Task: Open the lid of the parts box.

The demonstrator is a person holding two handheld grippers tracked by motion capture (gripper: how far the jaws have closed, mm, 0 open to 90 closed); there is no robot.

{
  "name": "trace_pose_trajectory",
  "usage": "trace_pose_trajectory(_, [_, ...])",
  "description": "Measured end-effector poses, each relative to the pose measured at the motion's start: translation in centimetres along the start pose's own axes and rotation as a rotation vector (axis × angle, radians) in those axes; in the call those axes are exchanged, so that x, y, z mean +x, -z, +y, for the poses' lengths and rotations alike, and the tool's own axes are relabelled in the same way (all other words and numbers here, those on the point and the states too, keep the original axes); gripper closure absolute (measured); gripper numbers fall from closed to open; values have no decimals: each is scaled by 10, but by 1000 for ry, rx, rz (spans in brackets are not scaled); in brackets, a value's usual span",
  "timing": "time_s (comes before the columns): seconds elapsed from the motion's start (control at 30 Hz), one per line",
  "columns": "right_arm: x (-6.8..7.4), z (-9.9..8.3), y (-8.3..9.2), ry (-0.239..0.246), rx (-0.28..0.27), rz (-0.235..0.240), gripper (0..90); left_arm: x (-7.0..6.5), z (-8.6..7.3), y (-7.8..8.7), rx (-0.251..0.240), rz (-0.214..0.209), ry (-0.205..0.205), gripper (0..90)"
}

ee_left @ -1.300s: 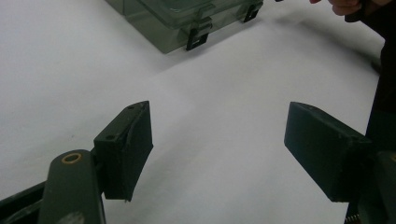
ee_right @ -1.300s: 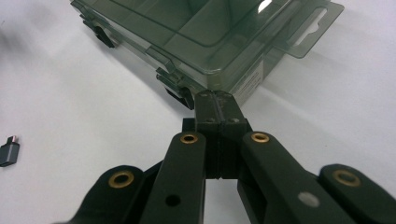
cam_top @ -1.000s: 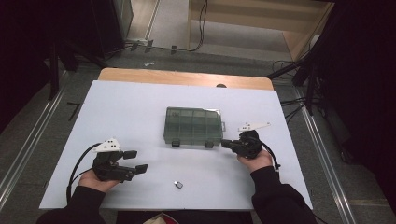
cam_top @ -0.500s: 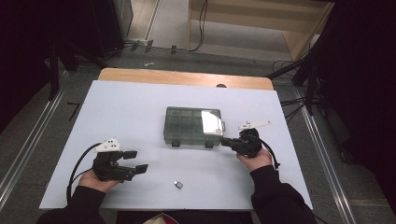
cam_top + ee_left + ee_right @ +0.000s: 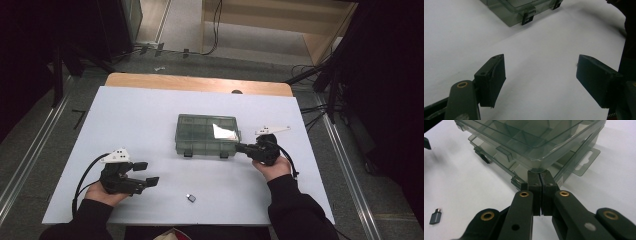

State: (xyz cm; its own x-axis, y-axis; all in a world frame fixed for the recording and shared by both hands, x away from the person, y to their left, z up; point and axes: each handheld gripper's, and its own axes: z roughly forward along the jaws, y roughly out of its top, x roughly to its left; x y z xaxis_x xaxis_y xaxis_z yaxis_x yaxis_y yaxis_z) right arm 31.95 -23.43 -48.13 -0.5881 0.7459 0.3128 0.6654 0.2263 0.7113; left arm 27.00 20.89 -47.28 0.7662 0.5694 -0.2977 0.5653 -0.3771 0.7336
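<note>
White bench point(image 5: 150, 115) carries a clear green compartment box point(image 5: 205, 134) near its middle. Right gripper point(image 5: 241, 148), fingers point(image 5: 534, 183) clenched together with nothing between, touches the box's right front corner. Left gripper point(image 5: 145, 174) rests well apart, fingers point(image 5: 491, 77) released. Small grey adapter point(image 5: 190, 198) lies near the front edge.

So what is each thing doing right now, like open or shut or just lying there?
Clear plastic compartment box: lid lifted slightly at the corner nearest the right gripper, front latches undone.
Right gripper: jaws shut together, tips wedged under that lid corner.
Left gripper: jaws wide open, nothing between them, over bare table.
Small grey adapter: lying flat on the table, untouched.
</note>
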Motion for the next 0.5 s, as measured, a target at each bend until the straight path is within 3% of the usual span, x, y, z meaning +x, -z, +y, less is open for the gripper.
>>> trace_pose_trajectory(0.5, [-5, 10, 1, -39, -19, 34, 864, 0, 0, -1, 2, 0, 6, 241])
